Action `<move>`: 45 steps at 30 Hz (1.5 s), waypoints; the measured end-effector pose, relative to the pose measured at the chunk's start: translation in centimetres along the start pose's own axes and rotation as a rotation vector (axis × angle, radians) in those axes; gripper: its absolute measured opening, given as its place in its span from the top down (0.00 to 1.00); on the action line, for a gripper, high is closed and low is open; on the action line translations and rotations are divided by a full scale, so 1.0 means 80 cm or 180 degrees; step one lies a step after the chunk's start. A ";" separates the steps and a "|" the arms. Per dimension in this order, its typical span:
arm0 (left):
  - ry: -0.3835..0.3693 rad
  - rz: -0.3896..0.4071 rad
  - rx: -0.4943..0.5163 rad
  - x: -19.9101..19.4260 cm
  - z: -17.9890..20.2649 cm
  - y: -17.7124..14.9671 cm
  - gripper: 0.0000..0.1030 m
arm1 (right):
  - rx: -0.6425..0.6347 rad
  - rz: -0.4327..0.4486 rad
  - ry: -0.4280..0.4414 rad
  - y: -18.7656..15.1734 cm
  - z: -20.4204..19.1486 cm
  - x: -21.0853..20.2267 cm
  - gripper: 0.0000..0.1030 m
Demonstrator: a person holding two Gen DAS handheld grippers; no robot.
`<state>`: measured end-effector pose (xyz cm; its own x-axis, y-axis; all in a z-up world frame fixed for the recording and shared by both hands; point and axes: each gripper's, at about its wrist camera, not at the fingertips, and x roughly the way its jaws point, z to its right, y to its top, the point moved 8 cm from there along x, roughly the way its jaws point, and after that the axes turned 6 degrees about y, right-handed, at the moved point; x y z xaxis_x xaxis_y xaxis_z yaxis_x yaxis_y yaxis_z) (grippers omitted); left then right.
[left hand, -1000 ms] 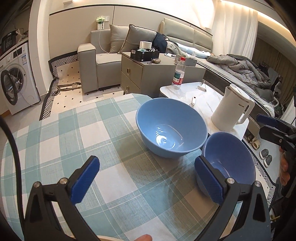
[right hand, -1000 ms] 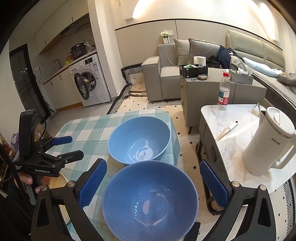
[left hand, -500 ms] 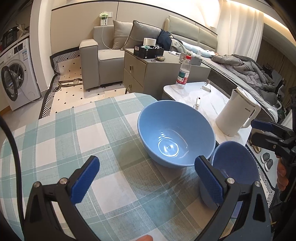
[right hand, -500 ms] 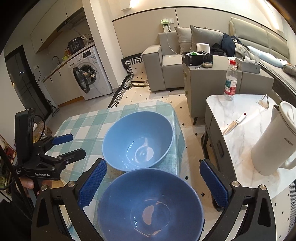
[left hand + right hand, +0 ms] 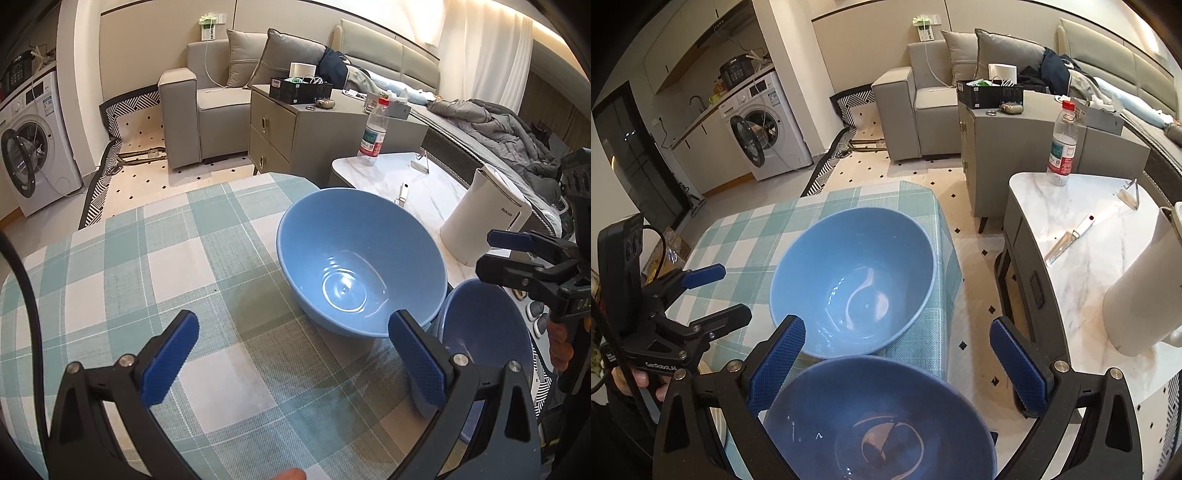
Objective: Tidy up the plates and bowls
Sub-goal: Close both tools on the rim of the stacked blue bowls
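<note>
My right gripper [image 5: 897, 362] has advanced over the near bowl [image 5: 879, 424], beside the far bowl [image 5: 853, 284]. Both my grippers gape empty, left [image 5: 291, 354] hovering; a grasp looks next.

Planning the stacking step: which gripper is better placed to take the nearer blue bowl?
Right gripper: open, directly over the nearer bowl. Left gripper hovers over bare tablecloth.

On the table [image 5: 155, 266], the far bowl [image 5: 360, 266] stands at 12 o'clock of the near bowl [image 5: 875, 421], rims close; the kettle [image 5: 484, 218] at 2.
</note>
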<state>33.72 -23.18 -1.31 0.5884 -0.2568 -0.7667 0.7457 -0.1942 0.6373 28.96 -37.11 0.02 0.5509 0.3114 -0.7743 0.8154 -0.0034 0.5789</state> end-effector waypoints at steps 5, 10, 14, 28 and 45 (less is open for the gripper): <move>-0.0004 -0.0049 0.0005 0.008 0.005 0.003 0.01 | -0.0037 -0.0100 0.0003 0.001 0.003 0.018 0.01; -0.0035 -0.0082 0.0055 0.016 0.013 0.005 0.03 | -0.0019 -0.0177 0.0006 0.001 0.013 0.033 0.01; -0.0100 -0.0152 0.0083 0.024 0.020 0.004 0.09 | 0.0000 -0.0239 -0.0003 -0.001 0.018 0.040 0.01; -0.0164 -0.0305 -0.0023 0.045 0.020 -0.002 0.30 | -0.0033 -0.0417 0.0054 -0.002 0.018 0.068 0.37; -0.0263 -0.0322 0.0096 0.051 0.034 -0.002 0.61 | -0.0153 -0.0451 -0.0043 -0.001 0.016 0.077 0.66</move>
<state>35.14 -26.80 -4.36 0.4820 -0.3112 -0.8191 0.7895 -0.2512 0.5600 32.48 -36.39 -5.10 0.4336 0.2928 -0.8522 0.8759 0.0853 0.4750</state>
